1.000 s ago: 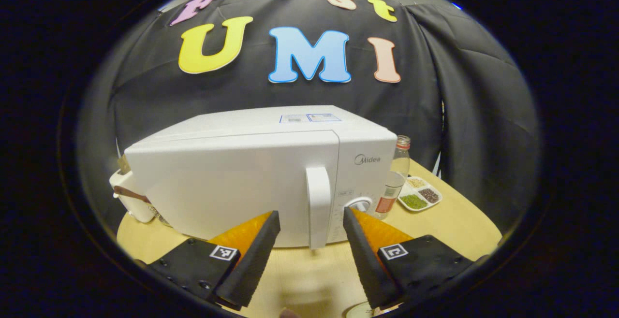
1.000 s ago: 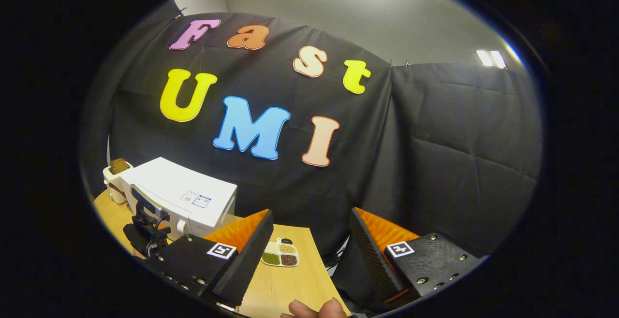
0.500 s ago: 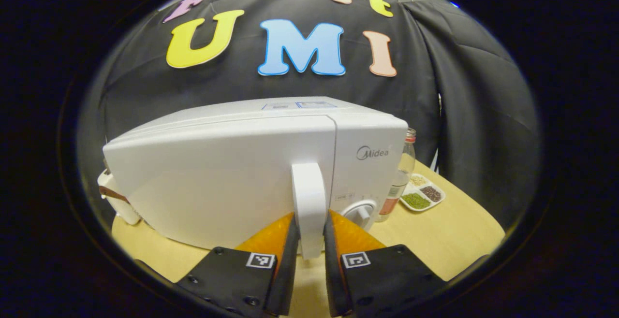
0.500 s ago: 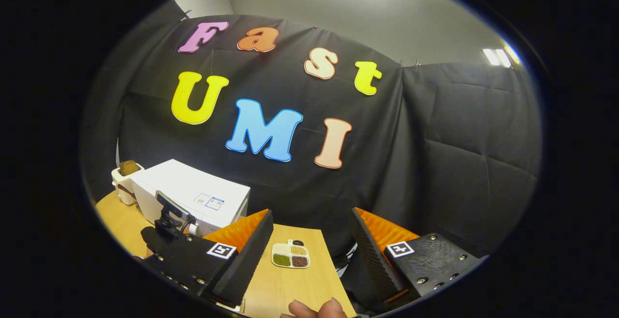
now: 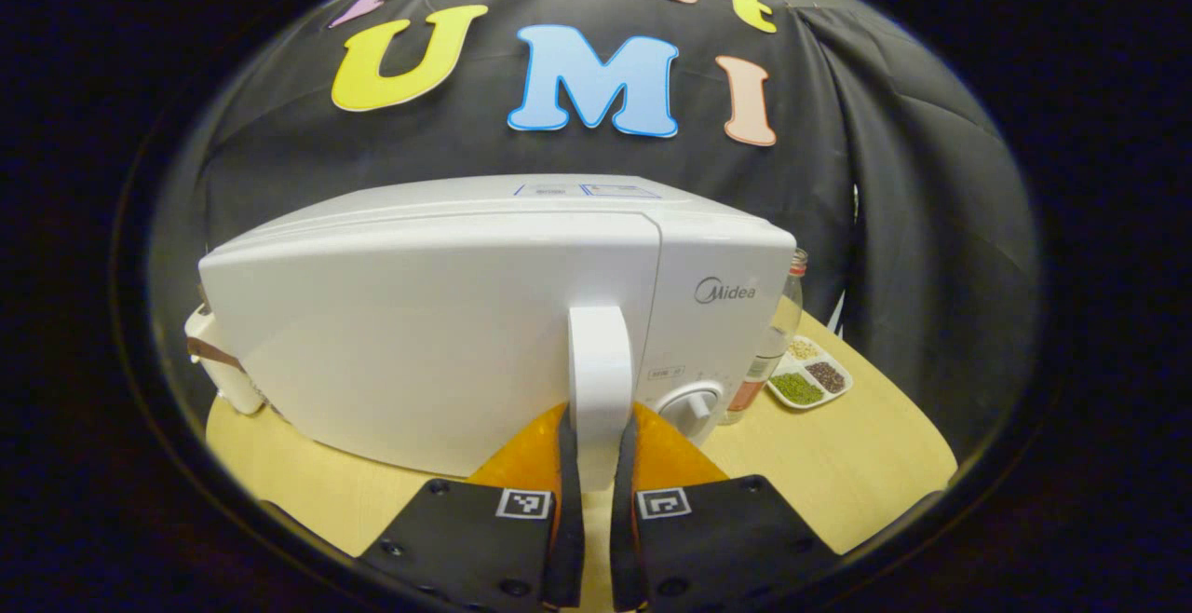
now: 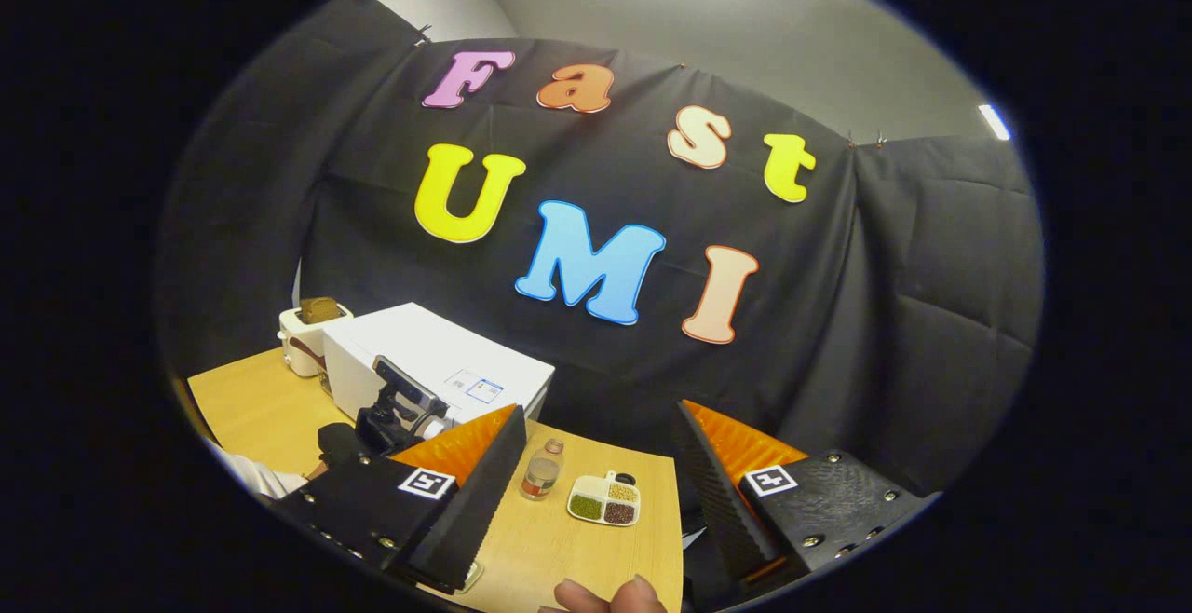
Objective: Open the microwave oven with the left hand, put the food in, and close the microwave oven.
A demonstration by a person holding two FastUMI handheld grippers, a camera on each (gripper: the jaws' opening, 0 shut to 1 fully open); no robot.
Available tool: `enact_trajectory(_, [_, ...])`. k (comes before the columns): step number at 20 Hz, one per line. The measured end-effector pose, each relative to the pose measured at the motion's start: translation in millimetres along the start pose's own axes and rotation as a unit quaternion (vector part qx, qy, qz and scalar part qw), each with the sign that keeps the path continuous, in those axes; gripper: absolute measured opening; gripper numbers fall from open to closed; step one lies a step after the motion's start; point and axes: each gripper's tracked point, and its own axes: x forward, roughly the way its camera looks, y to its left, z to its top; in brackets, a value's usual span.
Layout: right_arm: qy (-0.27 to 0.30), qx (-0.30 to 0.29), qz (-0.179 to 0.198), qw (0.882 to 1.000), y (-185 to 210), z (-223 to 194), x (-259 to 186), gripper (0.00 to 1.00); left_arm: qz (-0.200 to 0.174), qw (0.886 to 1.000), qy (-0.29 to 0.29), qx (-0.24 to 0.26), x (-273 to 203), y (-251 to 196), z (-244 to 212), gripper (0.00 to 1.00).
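Microwave (image 5: 447, 333) sits on bench (image 5: 838, 464), door shut. Left claw (image 5: 594, 501) clamped on door handle (image 5: 601, 380); pull in an arc, keep grip firm. Right claw (image 6: 596, 483) apart, right of microwave.

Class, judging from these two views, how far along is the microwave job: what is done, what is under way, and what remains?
Done: the left gripper has reached the microwave and is shut on the door handle, one finger on each side. Under way: opening, though the door looks closed, flush with the control panel. Left: swing the door open, put the food in, close it. The right gripper hangs open above the table.
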Motion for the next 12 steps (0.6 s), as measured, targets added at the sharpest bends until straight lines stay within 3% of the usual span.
enact_trajectory(5, [0.003,0.003,0.030,1.000,3,-6,6,0.97,0.009,1.000,0.008,0.009,-2,0,0,0.18])
enact_trajectory(9, [0.004,0.014,0.030,0.999,-5,-11,8,0.98,0.014,1.000,0.018,-0.002,-7,1,-5,0.18])
enact_trajectory(12, [0.002,0.023,0.031,0.999,-7,-14,10,0.97,0.008,1.000,0.002,0.007,-40,3,-19,0.20])
